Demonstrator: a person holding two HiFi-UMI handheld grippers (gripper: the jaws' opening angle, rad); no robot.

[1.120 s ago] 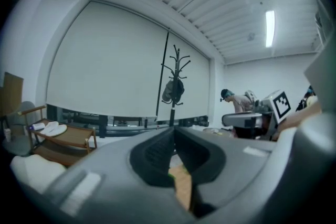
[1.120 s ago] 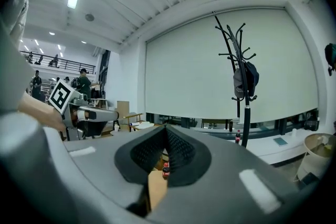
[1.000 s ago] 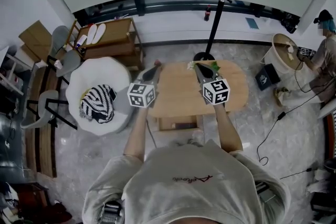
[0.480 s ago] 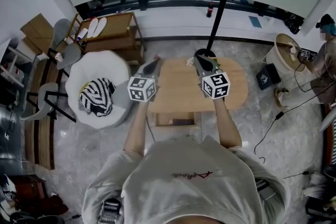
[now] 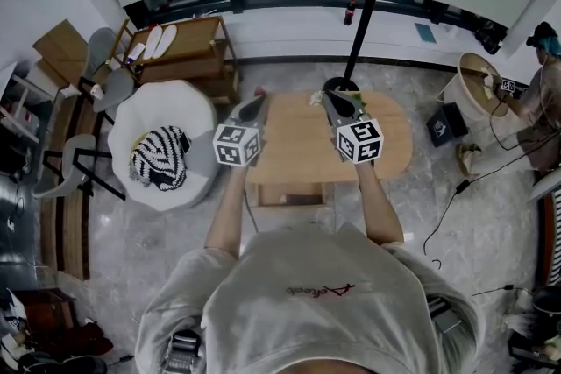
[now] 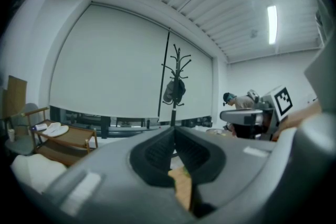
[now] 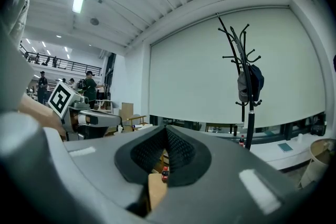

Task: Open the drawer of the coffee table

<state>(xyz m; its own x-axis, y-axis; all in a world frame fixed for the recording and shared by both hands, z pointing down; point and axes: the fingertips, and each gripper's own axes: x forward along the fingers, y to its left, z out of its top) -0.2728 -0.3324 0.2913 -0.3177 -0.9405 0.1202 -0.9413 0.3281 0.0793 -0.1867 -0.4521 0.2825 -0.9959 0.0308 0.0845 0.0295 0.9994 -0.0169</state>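
The oval wooden coffee table stands just in front of me in the head view. Its drawer sticks out a little below the near edge. My left gripper hovers over the table's left end, my right gripper over the middle. Both point away from me, roughly level, and touch nothing. In the left gripper view the left gripper has its pads pressed together with nothing between them. The right gripper is likewise shut and empty. A strip of the tabletop shows below the left jaws.
A white round chair with a striped cushion sits left of the table. Behind it is a wooden shelf. A coat stand rises beyond the table. A person, a basket and floor cables are at right.
The head view has shifted slightly, so the table sits a little higher in frame. Both grippers keep the same pose above the table and stay shut.
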